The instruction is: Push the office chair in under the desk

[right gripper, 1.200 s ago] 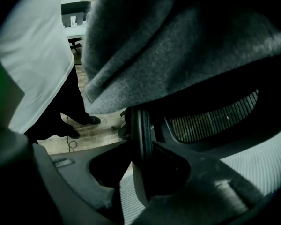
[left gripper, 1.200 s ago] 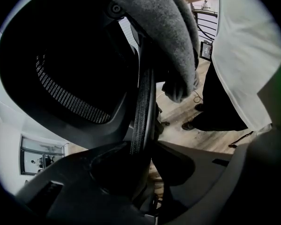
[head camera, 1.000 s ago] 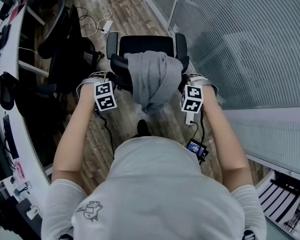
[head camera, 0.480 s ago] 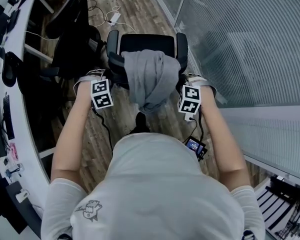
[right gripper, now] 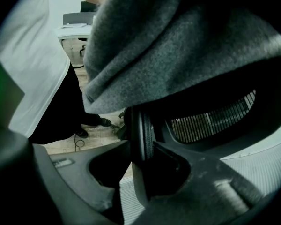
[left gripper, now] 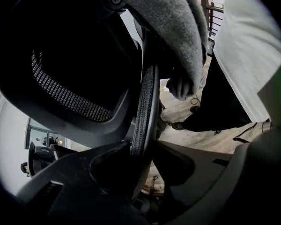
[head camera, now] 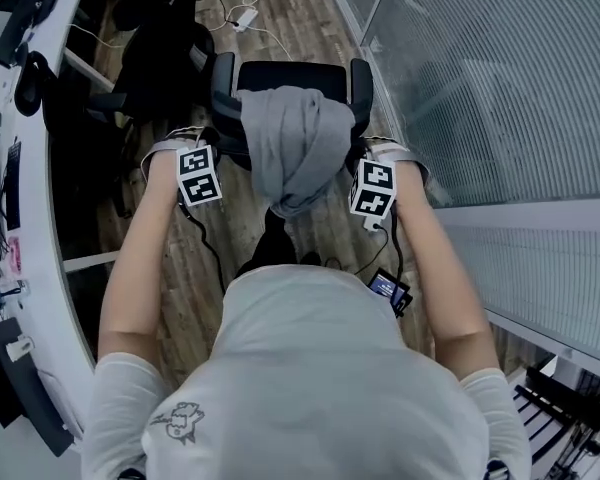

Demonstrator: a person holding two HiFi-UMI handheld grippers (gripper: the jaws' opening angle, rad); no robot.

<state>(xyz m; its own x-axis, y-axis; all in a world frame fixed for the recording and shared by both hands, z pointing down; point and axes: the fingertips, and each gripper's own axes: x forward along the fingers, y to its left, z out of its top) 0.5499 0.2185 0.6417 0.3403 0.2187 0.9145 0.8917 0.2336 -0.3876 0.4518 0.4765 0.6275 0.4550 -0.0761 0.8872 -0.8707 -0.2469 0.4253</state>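
Both on chair back [left gripper: 61, 90]: L gripper [left gripper: 144, 145], R gripper [right gripper: 141, 146]

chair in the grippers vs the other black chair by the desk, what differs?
The office chair carries a grey garment over its backrest; the other chair shows no light cloth. The office chair stands on open wood floor beside the glass partition; the other chair sits against the white desk. Both are black.

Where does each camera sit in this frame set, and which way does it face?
Head view: on the head, looking steeply down on the office chair; torso, forearms, left gripper and right gripper show.
Left gripper view: along its jaws, clamped on the backrest edge; shirt, trousers behind.
Right gripper view: same, mirrored.
Shared by all: the grey garment.
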